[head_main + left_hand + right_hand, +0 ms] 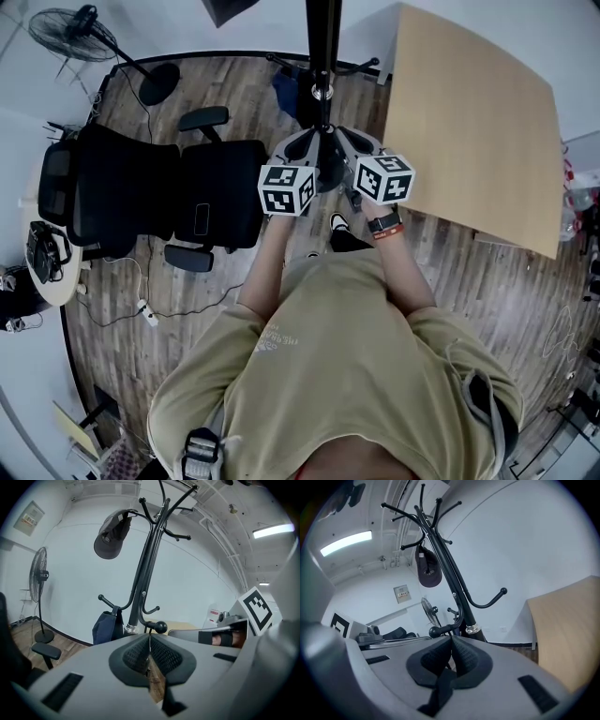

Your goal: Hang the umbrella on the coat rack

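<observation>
Left gripper (149, 641) and right gripper (451, 641) are both pinched closed on nothing, side by side near the coat rack (140, 588). The navy umbrella (107, 626) hangs from its low hook beyond them.

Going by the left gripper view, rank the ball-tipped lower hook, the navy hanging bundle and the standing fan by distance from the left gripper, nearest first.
Measured from the left gripper, whose jaws are shut and empty:
1. The ball-tipped hook, just ahead of the fingertips, slightly right.
2. The navy hanging bundle, left of the coat rack pole, on another low hook.
3. The standing fan, far left, well behind.
</observation>
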Motion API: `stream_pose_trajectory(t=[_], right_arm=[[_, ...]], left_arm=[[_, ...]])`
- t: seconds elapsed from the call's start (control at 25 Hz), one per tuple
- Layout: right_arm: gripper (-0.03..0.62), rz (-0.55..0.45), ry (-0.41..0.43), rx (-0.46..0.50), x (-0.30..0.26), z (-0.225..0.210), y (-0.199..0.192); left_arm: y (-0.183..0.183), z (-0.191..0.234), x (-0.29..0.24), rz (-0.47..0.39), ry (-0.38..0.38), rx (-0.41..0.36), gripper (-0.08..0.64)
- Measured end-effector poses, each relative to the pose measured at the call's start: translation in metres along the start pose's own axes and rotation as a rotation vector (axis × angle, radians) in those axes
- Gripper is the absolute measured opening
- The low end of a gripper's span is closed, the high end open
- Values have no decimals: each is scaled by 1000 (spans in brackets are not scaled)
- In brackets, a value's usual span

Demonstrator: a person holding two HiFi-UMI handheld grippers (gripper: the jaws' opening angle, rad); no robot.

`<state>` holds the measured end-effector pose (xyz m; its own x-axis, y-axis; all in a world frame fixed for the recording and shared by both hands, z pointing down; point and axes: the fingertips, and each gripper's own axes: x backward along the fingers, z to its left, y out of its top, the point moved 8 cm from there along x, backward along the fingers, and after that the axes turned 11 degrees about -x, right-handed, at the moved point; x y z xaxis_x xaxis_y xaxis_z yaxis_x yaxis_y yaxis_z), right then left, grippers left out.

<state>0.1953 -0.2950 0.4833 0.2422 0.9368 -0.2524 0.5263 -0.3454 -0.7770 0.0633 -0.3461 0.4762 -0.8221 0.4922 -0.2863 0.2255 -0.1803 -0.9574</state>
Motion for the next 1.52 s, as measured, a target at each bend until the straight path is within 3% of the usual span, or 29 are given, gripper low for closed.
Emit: stream_pose_trajectory(t=[0.36,0.6,0.84,1.52], right_arm=[[17,-95,-69,129,33,16,2],[17,-174,-104,142,57,25,0],[17,-256,-132,157,80,31,-3],[15,-287,-156,207,94,54,-7]], left_arm=[[12,-8,31,-80,17,-32,25],[19,-15,54,-137,31,-48,25],[19,-21,77,-211,98,-95,25],[18,-19,101,-225,152,-116,25]])
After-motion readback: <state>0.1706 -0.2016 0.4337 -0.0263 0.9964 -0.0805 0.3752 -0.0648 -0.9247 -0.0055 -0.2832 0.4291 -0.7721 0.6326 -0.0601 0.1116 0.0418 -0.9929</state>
